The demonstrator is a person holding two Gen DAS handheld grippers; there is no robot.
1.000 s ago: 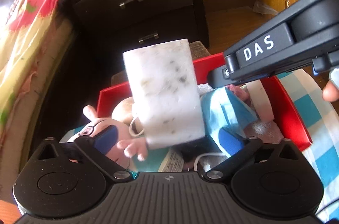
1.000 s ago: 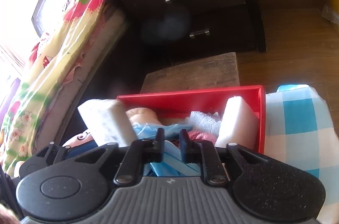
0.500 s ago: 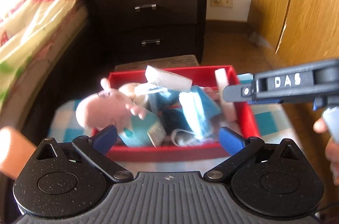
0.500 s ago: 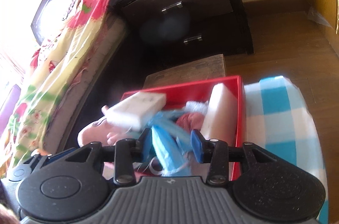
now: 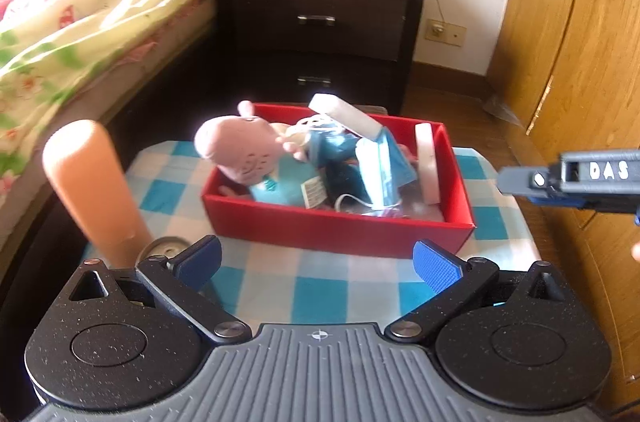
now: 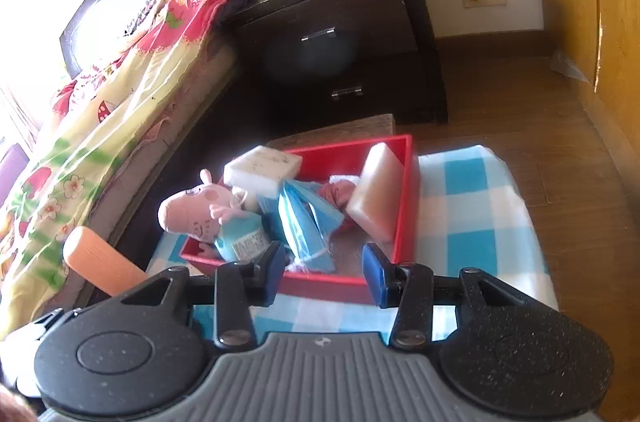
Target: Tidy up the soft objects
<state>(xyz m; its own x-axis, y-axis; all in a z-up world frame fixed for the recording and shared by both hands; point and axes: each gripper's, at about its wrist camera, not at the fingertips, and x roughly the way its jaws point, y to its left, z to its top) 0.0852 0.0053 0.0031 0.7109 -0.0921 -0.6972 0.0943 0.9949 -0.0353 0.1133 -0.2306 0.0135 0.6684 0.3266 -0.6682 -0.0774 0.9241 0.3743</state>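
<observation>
A red box [image 5: 336, 222] stands on a blue-and-white checked cloth [image 5: 320, 286]. In it lie a pink pig plush [image 5: 236, 150], blue face masks [image 5: 380, 166] and a white sponge [image 5: 426, 162] upright against the right wall. A white speckled sponge [image 5: 344, 114] rests tilted on top of the pile. My left gripper [image 5: 318, 258] hangs open and empty in front of the box. My right gripper [image 6: 325, 272] is partly open with nothing between its fingers, just short of the box [image 6: 406, 206]. The right wrist view shows the same plush [image 6: 192, 206] and speckled sponge [image 6: 262, 170].
An orange cylinder [image 5: 92, 190] stands at the cloth's left edge beside a small metal lid [image 5: 160, 248]. A bed with a floral blanket [image 5: 80, 22] runs along the left. A dark nightstand [image 5: 320, 22] stands behind the box and a wooden wardrobe [image 5: 580, 62] on the right.
My left gripper let go of the speckled sponge, which now lies on the toys in the box. Both grippers drew back and up. The right jaws went from shut to open.
</observation>
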